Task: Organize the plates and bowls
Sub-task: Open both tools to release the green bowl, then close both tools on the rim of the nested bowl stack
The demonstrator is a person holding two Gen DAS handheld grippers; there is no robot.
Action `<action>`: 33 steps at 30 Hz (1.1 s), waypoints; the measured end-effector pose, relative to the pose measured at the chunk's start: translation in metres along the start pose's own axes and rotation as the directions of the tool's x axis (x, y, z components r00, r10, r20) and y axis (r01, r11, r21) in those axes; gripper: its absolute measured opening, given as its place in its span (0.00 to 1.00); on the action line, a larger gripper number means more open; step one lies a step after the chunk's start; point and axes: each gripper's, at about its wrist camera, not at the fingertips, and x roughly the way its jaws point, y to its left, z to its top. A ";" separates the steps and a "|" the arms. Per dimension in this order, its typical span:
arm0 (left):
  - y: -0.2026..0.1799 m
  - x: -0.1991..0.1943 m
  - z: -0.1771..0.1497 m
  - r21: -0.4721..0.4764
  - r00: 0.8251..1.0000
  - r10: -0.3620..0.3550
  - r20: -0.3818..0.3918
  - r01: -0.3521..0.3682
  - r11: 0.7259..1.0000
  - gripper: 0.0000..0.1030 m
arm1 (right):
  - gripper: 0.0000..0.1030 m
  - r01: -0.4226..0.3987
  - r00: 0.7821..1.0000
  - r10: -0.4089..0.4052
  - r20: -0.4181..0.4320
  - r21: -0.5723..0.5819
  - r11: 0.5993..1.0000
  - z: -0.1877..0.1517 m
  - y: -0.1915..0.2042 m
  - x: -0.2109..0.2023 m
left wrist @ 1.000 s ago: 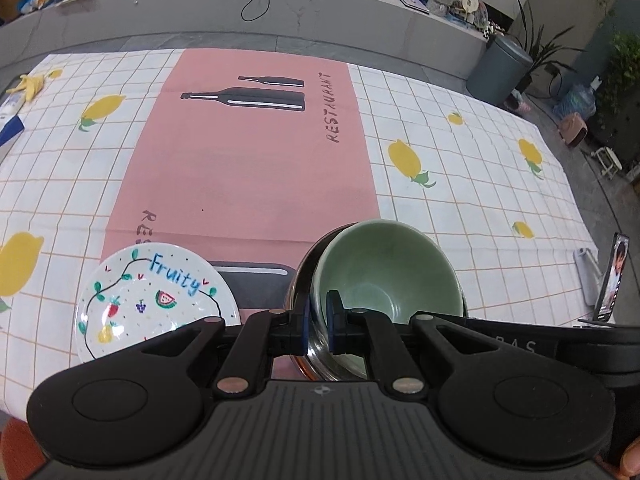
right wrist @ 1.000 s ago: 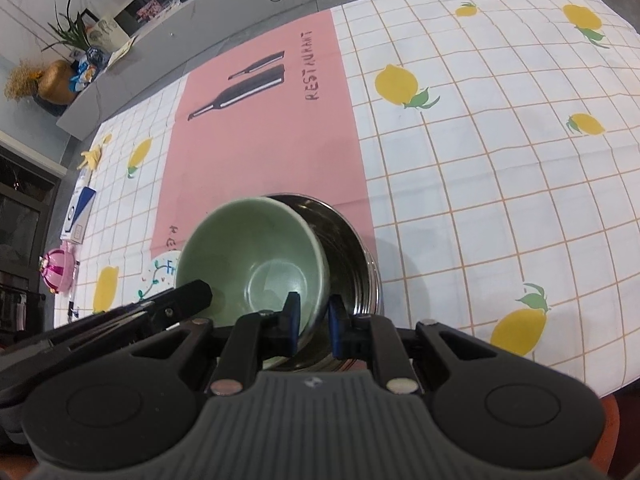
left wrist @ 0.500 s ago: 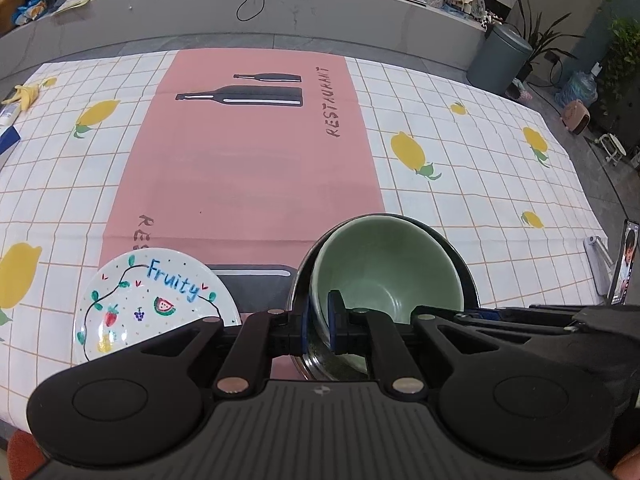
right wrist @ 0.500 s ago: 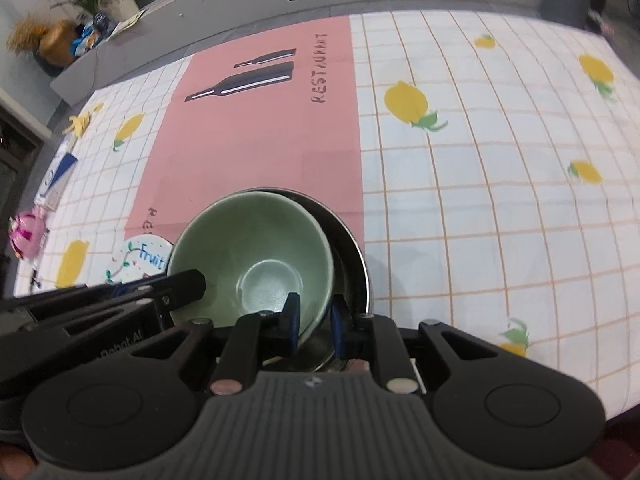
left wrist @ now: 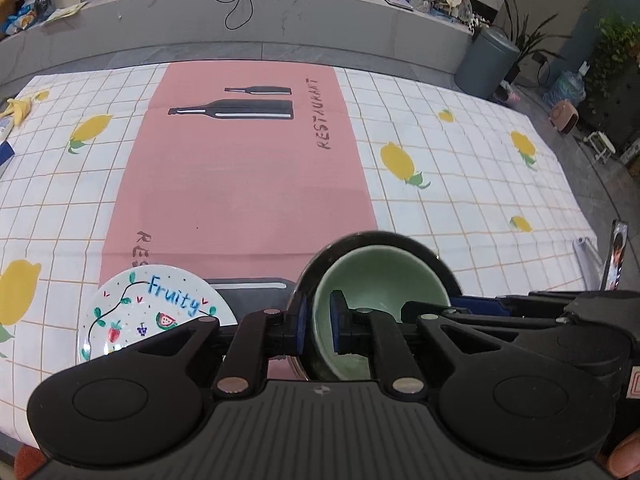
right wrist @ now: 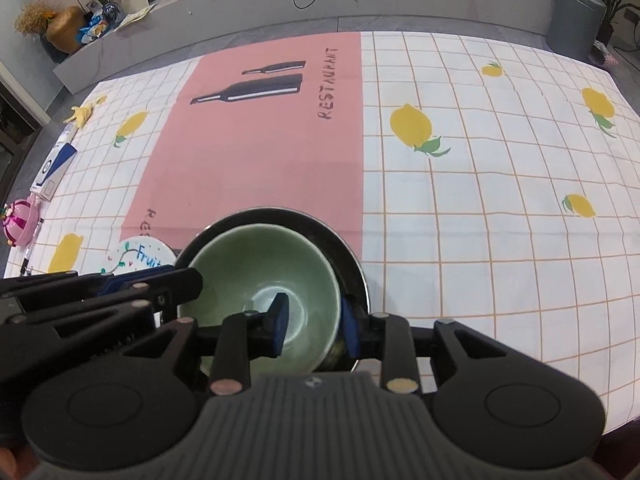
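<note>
Green bowl (right wrist: 260, 276) sits in steel bowl (right wrist: 348, 264); right gripper (right wrist: 312, 322) opening astride rim, left gripper (left wrist: 318, 326) pinching rim: release level.

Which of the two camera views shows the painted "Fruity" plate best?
The left wrist view. There the Fruity plate lies nearly whole on the tablecloth, with its lettering, strawberry and watermelon readable; only its near edge is hidden by the gripper body. In the right wrist view the plate is a small sliver, mostly hidden behind the other gripper.
</note>
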 end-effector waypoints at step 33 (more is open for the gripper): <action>0.067 -0.012 -0.057 -0.355 0.944 -0.179 0.278 0.274 0.894 0.71 | 0.68 -0.309 0.942 0.210 0.260 0.438 0.844 -0.079 -0.059 -0.010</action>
